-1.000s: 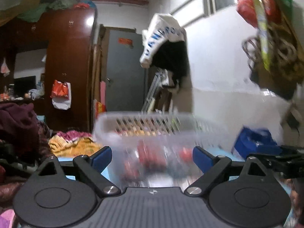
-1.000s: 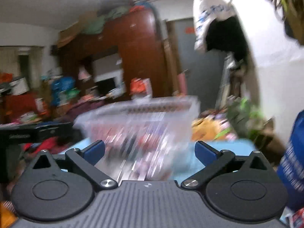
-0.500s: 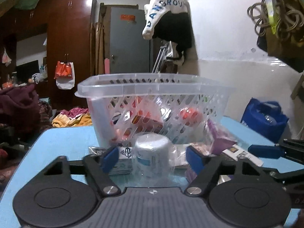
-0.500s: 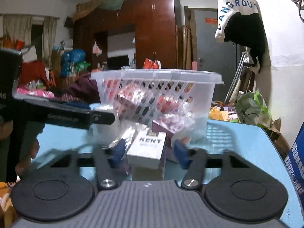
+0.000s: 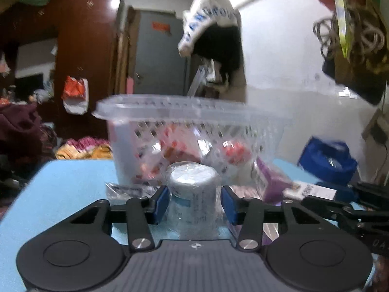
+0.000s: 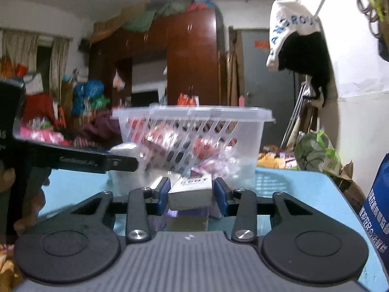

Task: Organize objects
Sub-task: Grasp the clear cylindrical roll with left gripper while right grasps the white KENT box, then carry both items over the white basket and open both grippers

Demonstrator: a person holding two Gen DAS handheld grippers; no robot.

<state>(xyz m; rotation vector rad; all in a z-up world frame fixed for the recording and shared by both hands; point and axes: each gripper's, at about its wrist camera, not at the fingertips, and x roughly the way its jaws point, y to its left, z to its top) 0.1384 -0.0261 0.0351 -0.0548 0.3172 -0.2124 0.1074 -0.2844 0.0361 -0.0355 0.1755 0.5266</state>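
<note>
standing on the light blue table, a clear plastic basket with lattice walls sits toward the far edge, and red and white packets are visible inside it through the walls. in the left wrist view, a flat clear packet lies on the surface just before the basket's left corner. to its right stands a small white jar wrapped in clear film, upright, between the blue pads of the left gripper. the jaws are closing on the jar; the left pad seems to touch its side, and at the right pad i cannot tell if a thin gap remains. further right a purple packet leans near the basket, and the black fingers of the other tool enter from the right edge.

in the right wrist view, the left tool's arm crosses from the left side, held by a hand. the right gripper is closing around a white cigarette box, which lies before the basket near the middle of the table; both pads look pressed on its sides. the picture is blurred here. a blue bag stands beyond the table's right edge.
</note>
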